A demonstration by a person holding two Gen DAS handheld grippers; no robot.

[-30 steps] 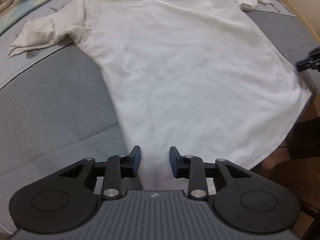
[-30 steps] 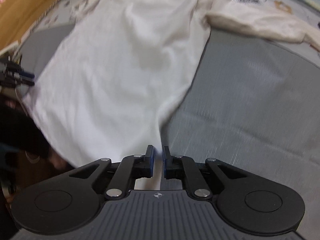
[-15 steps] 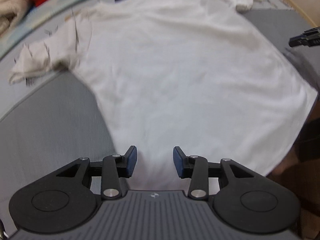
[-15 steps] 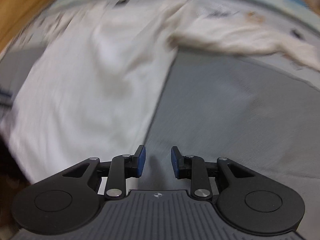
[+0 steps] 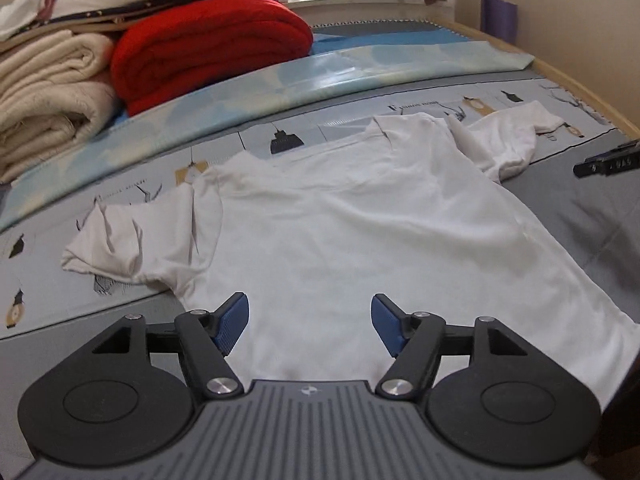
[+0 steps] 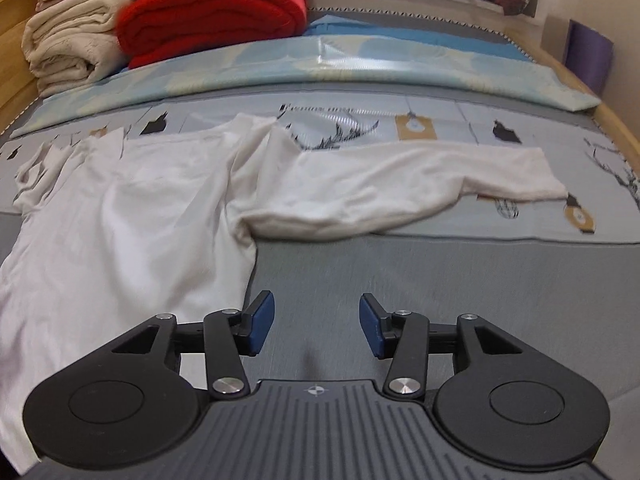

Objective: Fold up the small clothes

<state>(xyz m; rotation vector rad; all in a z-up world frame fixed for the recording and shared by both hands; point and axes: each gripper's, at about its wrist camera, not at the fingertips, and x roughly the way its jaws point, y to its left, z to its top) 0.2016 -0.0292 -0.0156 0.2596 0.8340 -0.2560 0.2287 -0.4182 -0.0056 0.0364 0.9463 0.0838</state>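
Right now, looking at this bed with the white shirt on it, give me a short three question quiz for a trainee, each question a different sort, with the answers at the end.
1. True or false: the white shirt is already folded in half.
2. Multiple choice: what sits beside the cream blankets at the head of the bed? A) red blanket B) green pillow C) black bag
3. Fill in: the long sleeve lies stretched out across the patterned ____.

Key
1. False. It lies spread flat, sleeves out. The left gripper and the right gripper are opening, with nothing between the jaws.
2. A, the red blanket.
3. Sheet.
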